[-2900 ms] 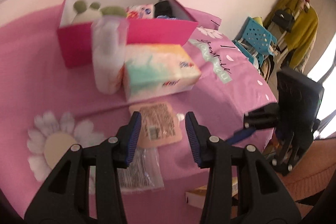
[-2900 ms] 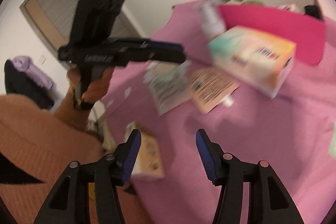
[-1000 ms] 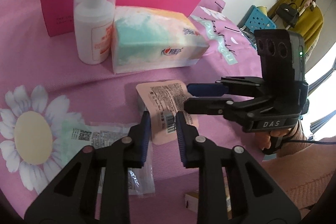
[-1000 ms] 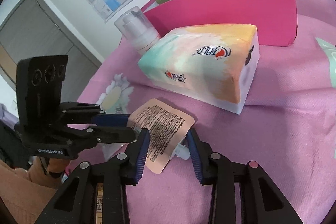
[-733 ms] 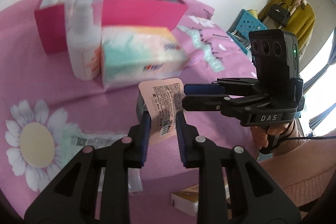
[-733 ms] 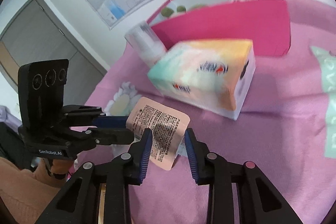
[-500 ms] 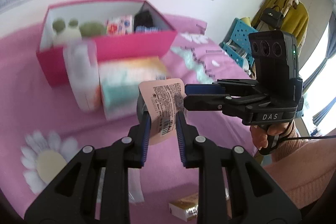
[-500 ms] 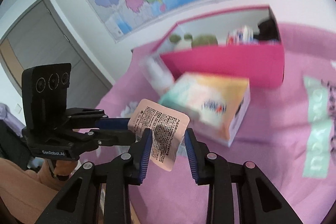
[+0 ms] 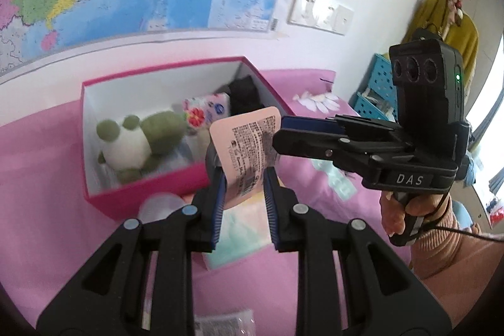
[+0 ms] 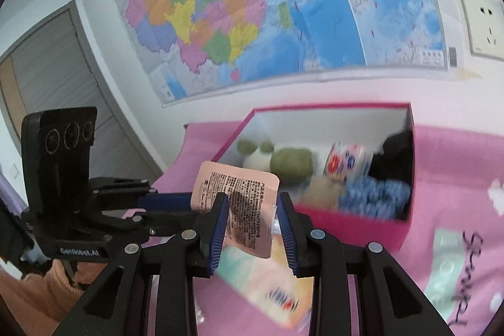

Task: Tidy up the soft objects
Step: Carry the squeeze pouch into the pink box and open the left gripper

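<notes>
Both your grippers, left (image 9: 244, 189) and right (image 10: 252, 218), pinch one pink pouch (image 9: 249, 147) in their fingers, near the pink box (image 9: 141, 197).

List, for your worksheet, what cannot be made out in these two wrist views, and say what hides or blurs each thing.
- Print on the pink pouch, both views: too small; jaws cover its lower edge.
- Pump bottle, left wrist view: only the cap shows behind the left gripper.
- Tissue pack, right wrist view: motion-blurred, partly behind the right gripper.
- Black item in the pink box: dark, blurred, unidentifiable.
</notes>
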`<state>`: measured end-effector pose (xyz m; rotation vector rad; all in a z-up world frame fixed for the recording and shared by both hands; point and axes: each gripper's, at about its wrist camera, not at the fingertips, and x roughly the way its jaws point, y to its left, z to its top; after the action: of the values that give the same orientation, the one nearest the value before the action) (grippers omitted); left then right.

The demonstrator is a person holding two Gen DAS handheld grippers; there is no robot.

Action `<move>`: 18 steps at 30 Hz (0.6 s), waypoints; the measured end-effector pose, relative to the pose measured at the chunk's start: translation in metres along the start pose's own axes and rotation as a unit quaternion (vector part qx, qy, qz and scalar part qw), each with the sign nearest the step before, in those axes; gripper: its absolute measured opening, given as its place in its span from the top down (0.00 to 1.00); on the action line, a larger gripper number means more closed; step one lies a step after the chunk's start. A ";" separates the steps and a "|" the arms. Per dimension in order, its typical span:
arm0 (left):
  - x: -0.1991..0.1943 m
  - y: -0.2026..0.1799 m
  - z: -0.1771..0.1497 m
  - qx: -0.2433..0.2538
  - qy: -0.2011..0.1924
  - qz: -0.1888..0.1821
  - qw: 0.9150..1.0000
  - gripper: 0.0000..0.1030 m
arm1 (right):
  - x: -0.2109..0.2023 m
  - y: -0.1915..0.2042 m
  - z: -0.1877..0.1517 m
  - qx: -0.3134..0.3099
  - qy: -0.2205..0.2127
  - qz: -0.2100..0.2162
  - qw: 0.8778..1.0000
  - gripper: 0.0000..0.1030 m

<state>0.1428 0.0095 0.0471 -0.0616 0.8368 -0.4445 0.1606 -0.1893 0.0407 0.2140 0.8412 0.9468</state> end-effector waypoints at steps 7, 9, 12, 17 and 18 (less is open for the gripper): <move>0.017 0.029 0.021 -0.020 0.000 0.022 1.000 0.75 | 0.024 -0.006 0.027 -0.011 -0.010 -0.009 1.000 0.69; 0.022 0.036 0.024 -0.022 0.001 0.032 0.999 0.75 | 0.032 -0.010 0.031 -0.007 -0.008 -0.013 1.000 0.69; 0.028 0.043 0.027 -0.026 0.005 0.035 0.999 0.75 | 0.044 -0.016 0.036 -0.001 -0.002 -0.014 1.000 0.69; 0.042 0.056 0.025 -0.040 0.020 0.045 0.998 0.75 | 0.067 -0.026 0.036 0.010 0.018 -0.013 1.000 0.69; 0.044 0.060 0.024 -0.044 0.024 0.045 0.998 0.75 | 0.071 -0.027 0.034 0.012 0.024 -0.012 1.000 0.69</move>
<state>0.2073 0.0430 0.0182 -0.0946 0.9018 -0.3252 0.2234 -0.1431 0.0119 0.2017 0.8979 0.9232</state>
